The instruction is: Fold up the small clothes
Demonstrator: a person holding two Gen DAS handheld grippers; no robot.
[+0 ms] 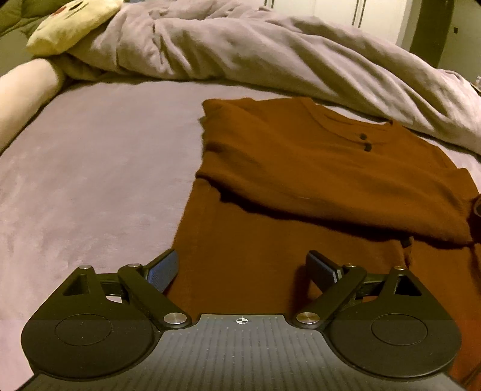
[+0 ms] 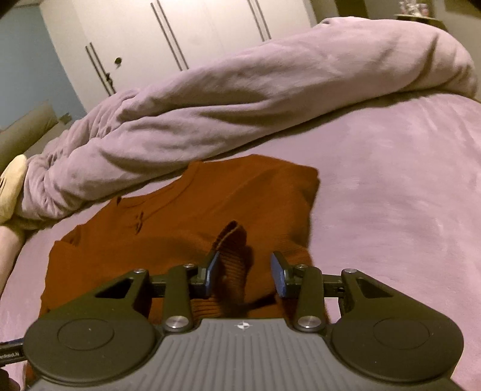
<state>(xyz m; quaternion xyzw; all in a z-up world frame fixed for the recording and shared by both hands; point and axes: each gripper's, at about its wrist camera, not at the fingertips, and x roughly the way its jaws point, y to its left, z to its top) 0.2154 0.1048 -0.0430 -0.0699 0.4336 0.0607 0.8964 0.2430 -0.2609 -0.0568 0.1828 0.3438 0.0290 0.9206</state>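
A rust-brown buttoned shirt (image 1: 315, 168) lies on the lilac bed sheet (image 1: 90, 180), its sleeves folded in over the body. My left gripper (image 1: 240, 267) is open and empty, low over the shirt's near hem at its left edge. In the right wrist view the shirt (image 2: 168, 228) lies below me, with a ribbed cuff (image 2: 233, 240) standing up between my jaws. My right gripper (image 2: 245, 270) is open around that cuff, not closed on it.
A bunched lilac duvet (image 1: 270, 51) runs along the far side of the bed, also in the right wrist view (image 2: 240, 99). A cream pillow (image 1: 69, 27) and a pale bolster (image 1: 24, 90) lie far left. White wardrobe doors (image 2: 180, 33) stand behind.
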